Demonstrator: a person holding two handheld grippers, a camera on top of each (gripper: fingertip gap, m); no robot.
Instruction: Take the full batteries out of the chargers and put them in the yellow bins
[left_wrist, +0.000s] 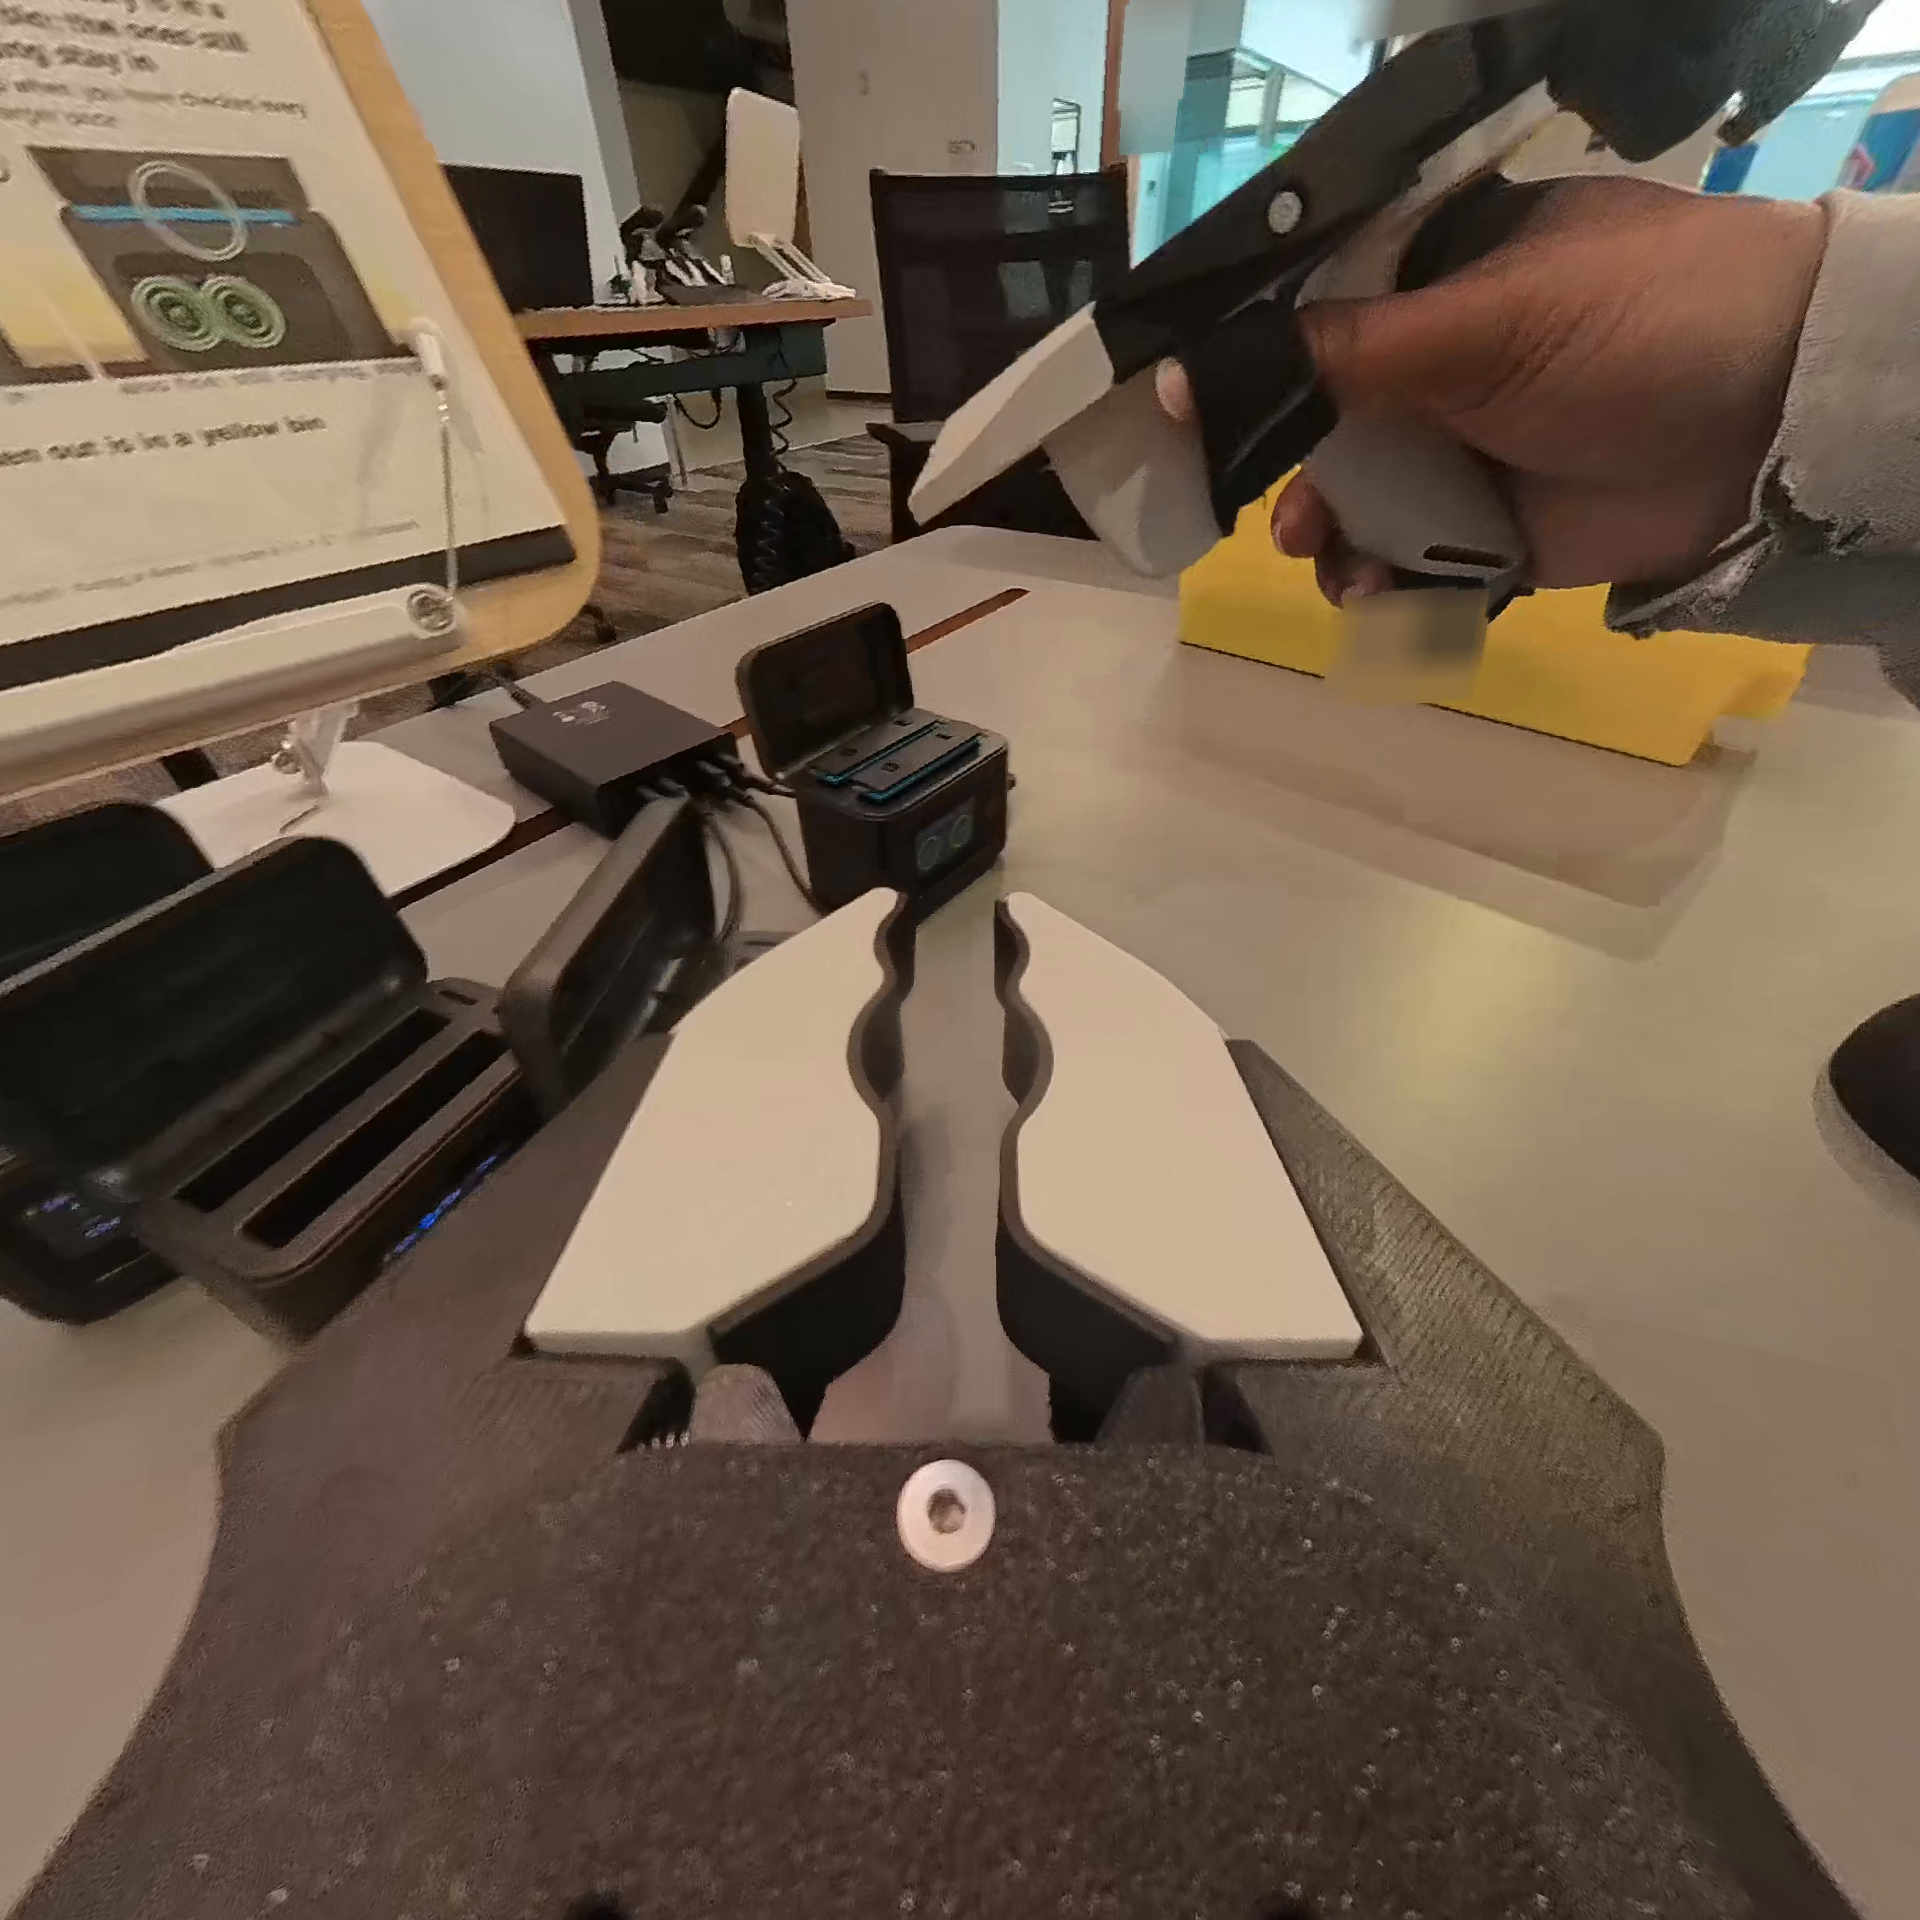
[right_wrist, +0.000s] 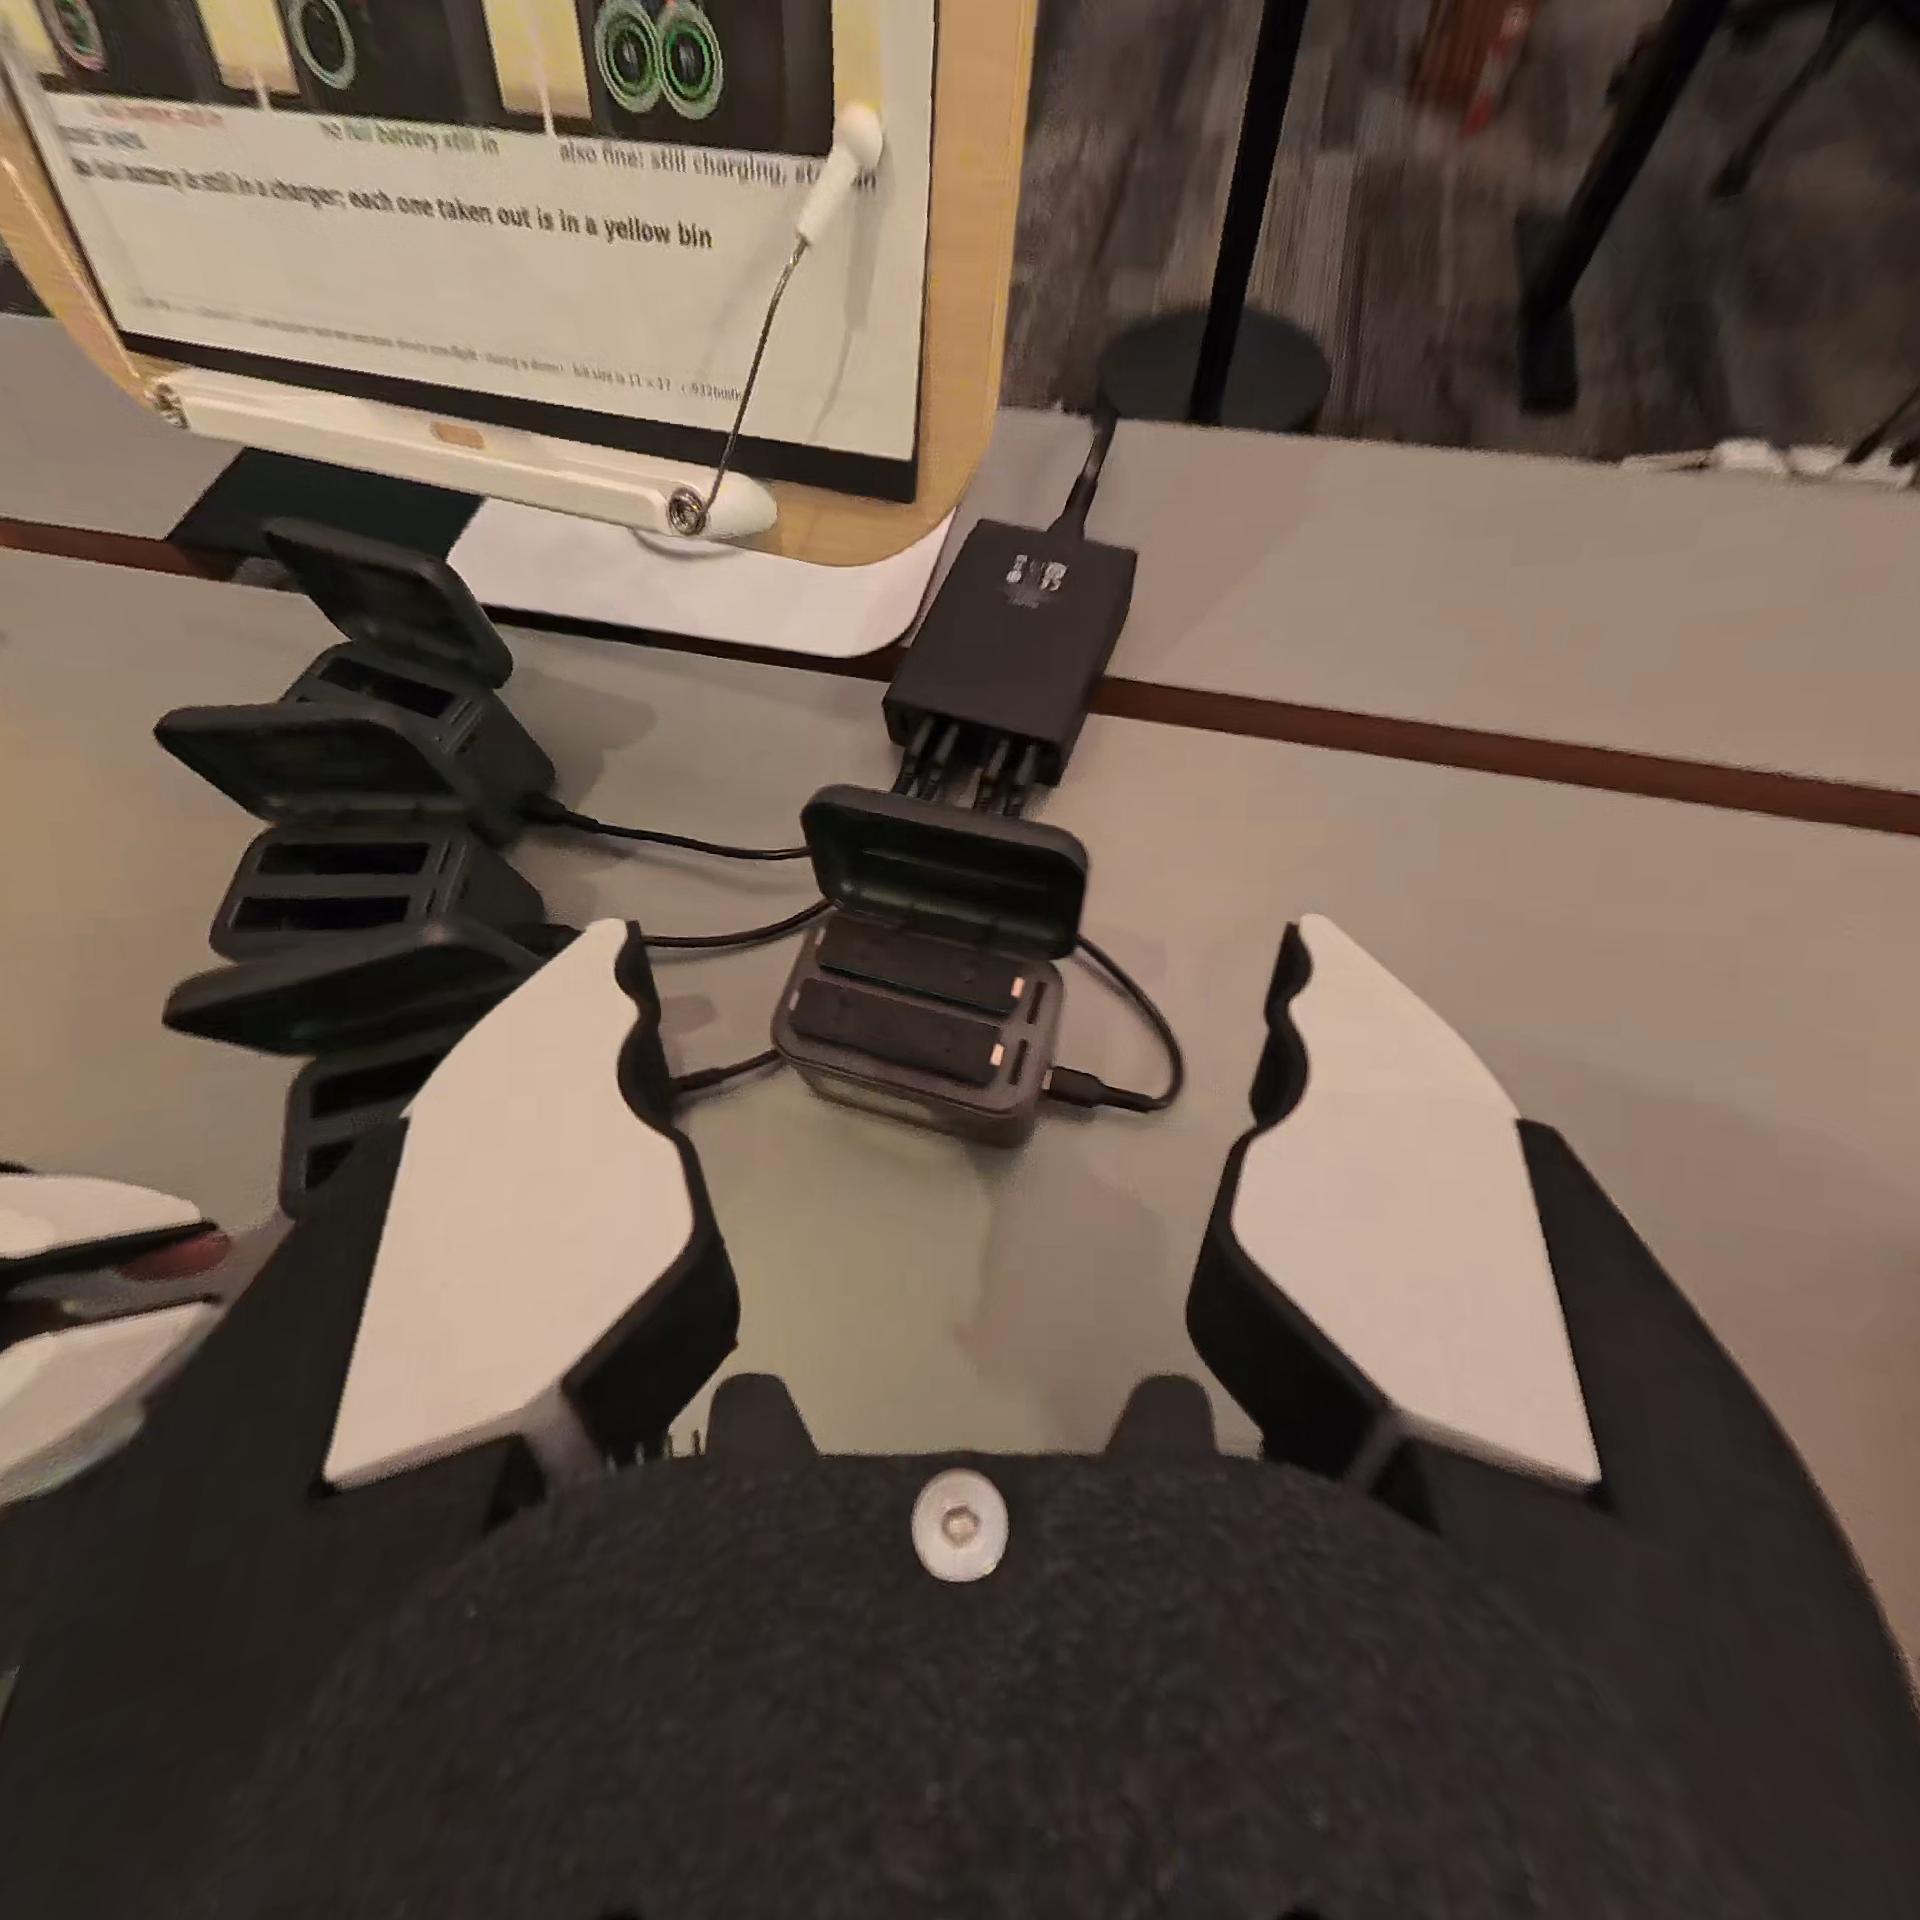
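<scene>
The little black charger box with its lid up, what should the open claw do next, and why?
Probably lower the wide-open, empty right gripper onto the open black charger box, because two black batteries sit in its slots while the neighbouring black chargers look empty.

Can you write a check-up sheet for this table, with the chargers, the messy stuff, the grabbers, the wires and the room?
Surface: grey table, brown seam across.
Job's things: charger open, two batteries inside; three open chargers left, slots look empty; yellow bin.
Clutter: instruction board; power hub.
Grippers: left gripper narrowly open, empty; right gripper open wide, empty.
Cables: black leads from hub to chargers.
Surroundings: desk, office chair.
</scene>
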